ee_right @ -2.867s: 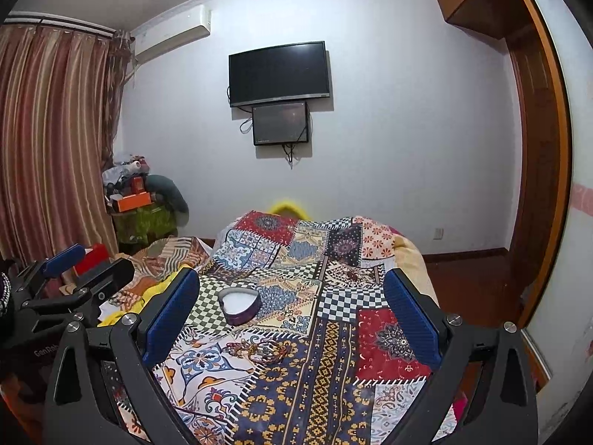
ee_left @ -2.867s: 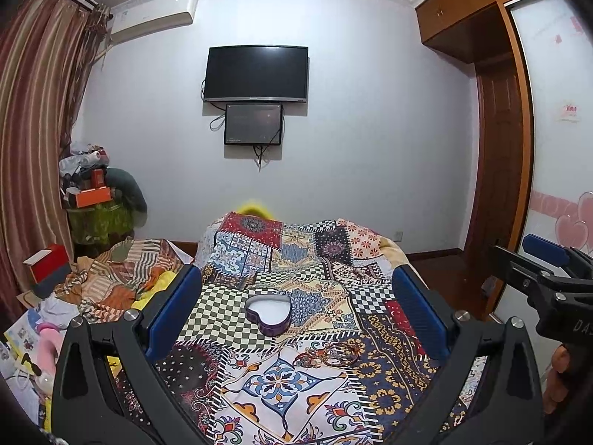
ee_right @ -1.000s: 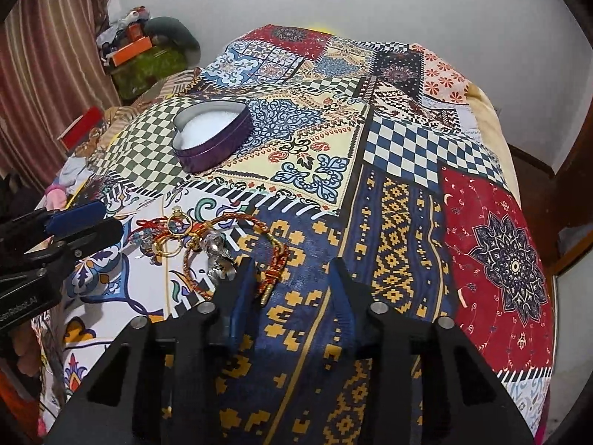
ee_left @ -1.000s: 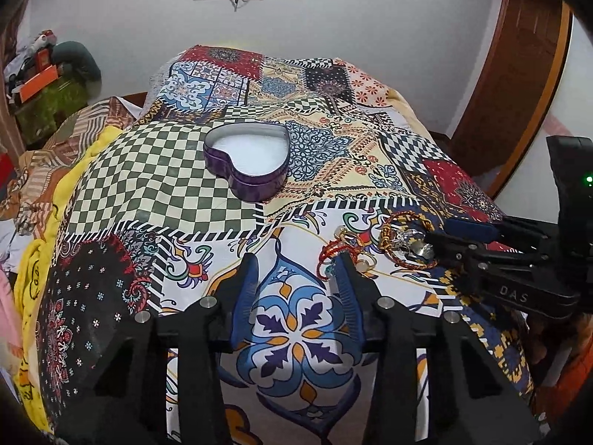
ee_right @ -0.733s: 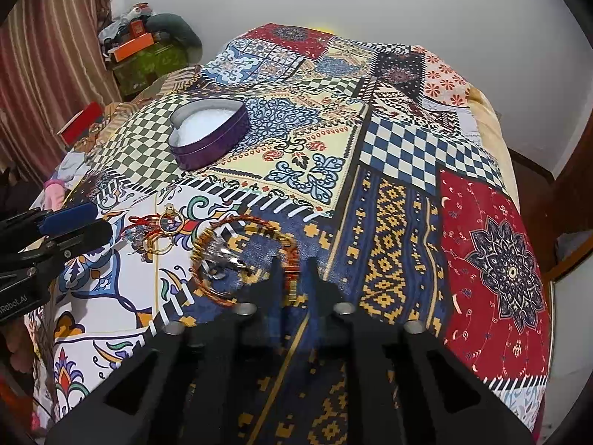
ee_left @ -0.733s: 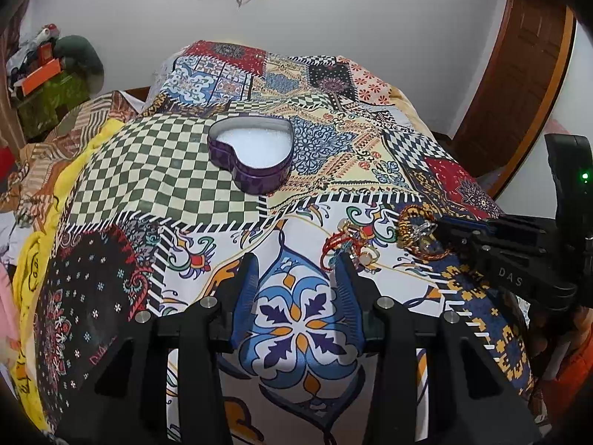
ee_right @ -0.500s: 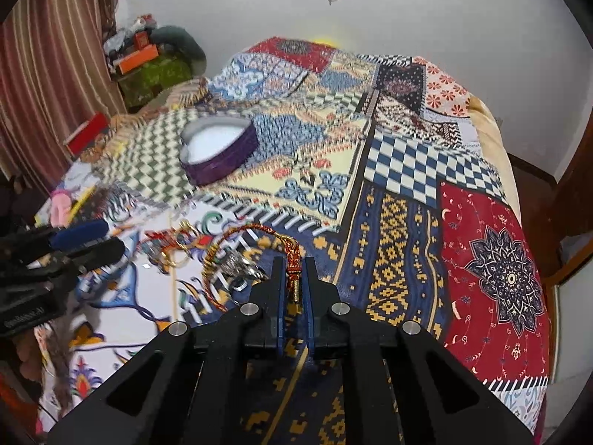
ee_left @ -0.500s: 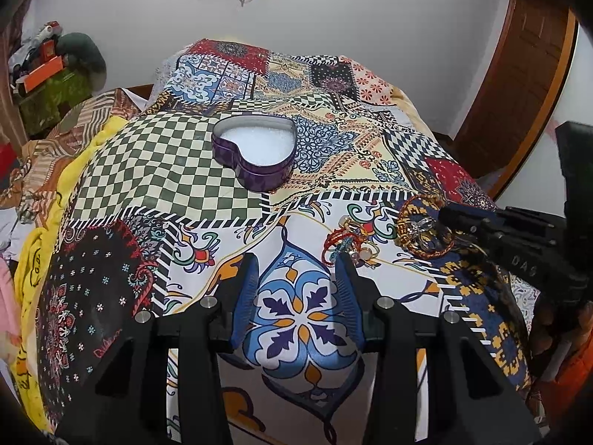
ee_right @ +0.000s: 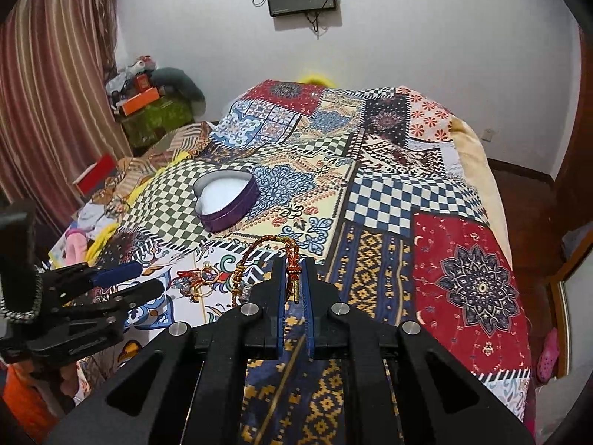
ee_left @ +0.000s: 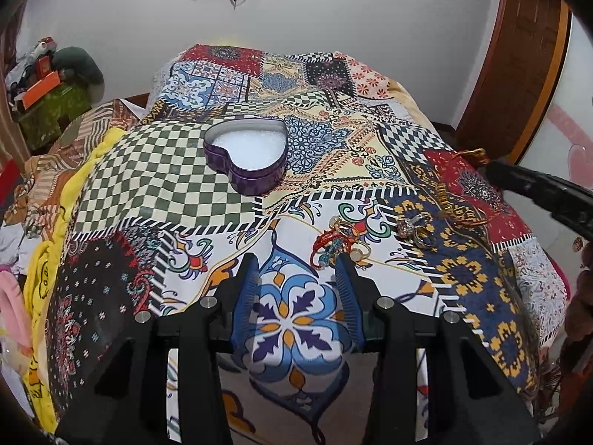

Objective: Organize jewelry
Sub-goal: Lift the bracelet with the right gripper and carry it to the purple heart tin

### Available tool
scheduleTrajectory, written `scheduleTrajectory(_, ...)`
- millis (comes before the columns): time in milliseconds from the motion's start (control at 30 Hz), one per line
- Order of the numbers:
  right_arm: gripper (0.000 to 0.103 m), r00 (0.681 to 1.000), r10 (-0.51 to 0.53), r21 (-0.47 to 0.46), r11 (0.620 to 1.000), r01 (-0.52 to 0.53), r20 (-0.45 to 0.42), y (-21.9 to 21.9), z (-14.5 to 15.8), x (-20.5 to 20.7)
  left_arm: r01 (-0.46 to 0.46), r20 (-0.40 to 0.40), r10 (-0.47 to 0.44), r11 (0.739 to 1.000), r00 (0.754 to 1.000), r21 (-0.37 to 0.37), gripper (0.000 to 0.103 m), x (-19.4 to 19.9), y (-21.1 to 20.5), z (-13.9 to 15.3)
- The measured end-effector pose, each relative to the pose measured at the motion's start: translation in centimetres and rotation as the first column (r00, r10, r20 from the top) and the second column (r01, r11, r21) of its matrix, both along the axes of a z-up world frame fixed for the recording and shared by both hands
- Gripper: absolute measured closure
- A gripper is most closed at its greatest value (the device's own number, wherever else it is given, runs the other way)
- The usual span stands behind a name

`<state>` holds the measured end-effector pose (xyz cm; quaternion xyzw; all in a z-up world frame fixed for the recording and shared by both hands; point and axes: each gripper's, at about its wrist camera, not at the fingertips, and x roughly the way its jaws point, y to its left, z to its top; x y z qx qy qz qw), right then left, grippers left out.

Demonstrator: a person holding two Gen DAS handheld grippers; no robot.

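Note:
A purple heart-shaped tin (ee_left: 249,158) with a white lining sits open on the patchwork bedspread; it also shows in the right wrist view (ee_right: 227,200). My right gripper (ee_right: 293,264) is shut on a red-and-gold braided bracelet (ee_right: 259,256) and holds it lifted above the bed, short of the tin. In the left wrist view the bracelet (ee_left: 459,189) hangs from the right gripper at the right edge. My left gripper (ee_left: 296,259) is open and empty, just short of a red-and-blue jewelry piece (ee_left: 333,241). Rings (ee_left: 415,228) lie to its right.
The bedspread (ee_left: 155,170) covers the whole bed. Clothes and a yellow blanket (ee_left: 40,259) are piled off the left side. A wooden wardrobe (ee_left: 519,55) stands at the right. A cluttered green box (ee_right: 155,118) stands by the curtain.
My right gripper closed on the bracelet and lifted it off the bedspread, leaving the rings behind. My left gripper stayed open, drifting slightly over the bed.

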<state>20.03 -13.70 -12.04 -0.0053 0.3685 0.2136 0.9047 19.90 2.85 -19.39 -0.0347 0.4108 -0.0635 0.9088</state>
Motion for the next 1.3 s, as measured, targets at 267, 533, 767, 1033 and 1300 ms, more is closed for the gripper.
scheduleTrajectory(267, 0.096, 1.000, -0.004, 0.013, 1.000, 0.004, -0.022, -1.2, -0.8, 0.1, 0.033, -0.041, -0.034, 0.999, 0.999, -0.013, 0.077, 1.8, -0.4, -1.5)
scheduleTrajectory(533, 0.096, 0.999, 0.007, 0.017, 1.000, -0.006, -0.034, -1.4, -1.1, -0.3, 0.074, -0.001, -0.074, 0.997, 0.997, 0.006, 0.079, 2.0, -0.9, -1.8)
scheduleTrajectory(767, 0.096, 0.999, 0.001, 0.022, 1.000, 0.000, -0.039, -1.4, -0.7, -1.0, 0.094, 0.003, -0.094, 0.994, 0.996, -0.064, 0.096, 2.7, -0.2, -1.8)
scheduleTrajectory(1033, 0.096, 1.000, -0.018, 0.033, 0.999, 0.018, 0.001, -1.5, 1.2, -2.1, 0.066, 0.072, -0.061, 0.995, 0.996, -0.072, 0.097, 0.2, 0.7, 1.6)
scheduleTrajectory(1300, 0.096, 0.998, -0.002, 0.036, 0.999, 0.000, 0.062, -0.1, 3.3, -3.6, 0.036, 0.156, -0.027, 0.998, 0.987, -0.058, 0.097, -2.7, 1.9, 5.8)
